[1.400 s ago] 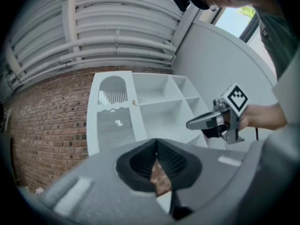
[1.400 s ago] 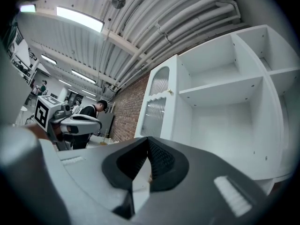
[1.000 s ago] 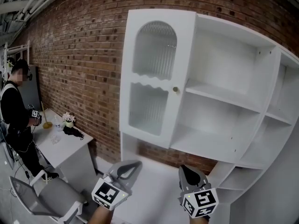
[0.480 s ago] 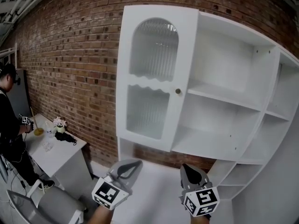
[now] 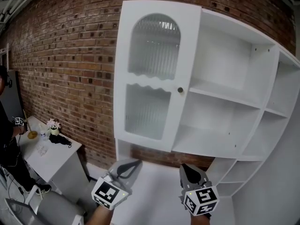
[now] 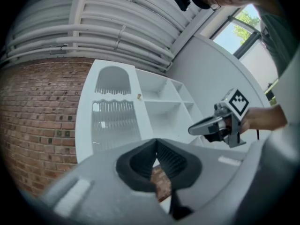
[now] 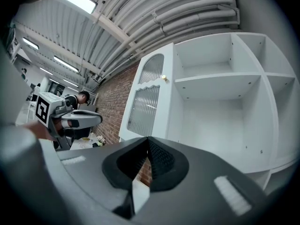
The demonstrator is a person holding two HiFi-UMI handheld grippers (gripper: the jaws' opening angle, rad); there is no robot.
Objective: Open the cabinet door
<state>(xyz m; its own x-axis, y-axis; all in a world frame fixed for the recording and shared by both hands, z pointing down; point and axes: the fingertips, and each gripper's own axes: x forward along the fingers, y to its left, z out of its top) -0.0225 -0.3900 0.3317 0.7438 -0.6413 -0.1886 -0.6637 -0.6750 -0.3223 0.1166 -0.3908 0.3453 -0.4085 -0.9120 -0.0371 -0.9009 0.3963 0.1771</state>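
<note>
The white cabinet door (image 5: pixel 154 74) has two ribbed glass panels and a small brass knob (image 5: pixel 180 90) on its right edge. It looks flat against the cabinet front, next to the open shelves (image 5: pixel 225 97). Both grippers hang low in the head view, well short of the cabinet and below the door. The left gripper (image 5: pixel 135 163) is shut with nothing in it, and its tips meet in the left gripper view (image 6: pixel 156 142). My right gripper (image 5: pixel 186 168) is also shut and empty (image 7: pixel 148 139). The knob (image 7: pixel 164 78) shows far ahead in the right gripper view.
A red brick wall (image 5: pixel 70 69) runs left of the cabinet. A white desk (image 5: pixel 49 153) at lower left holds a flower pot and small items. A person (image 5: pixel 5 139) stands at its far end. A grey chair (image 5: pixel 42 210) sits at the bottom left.
Both grippers have edged towards the cabinet, still shut. The cabinet door now sits larger and more central in the head view, and the person at left has slid nearly out of frame.
</note>
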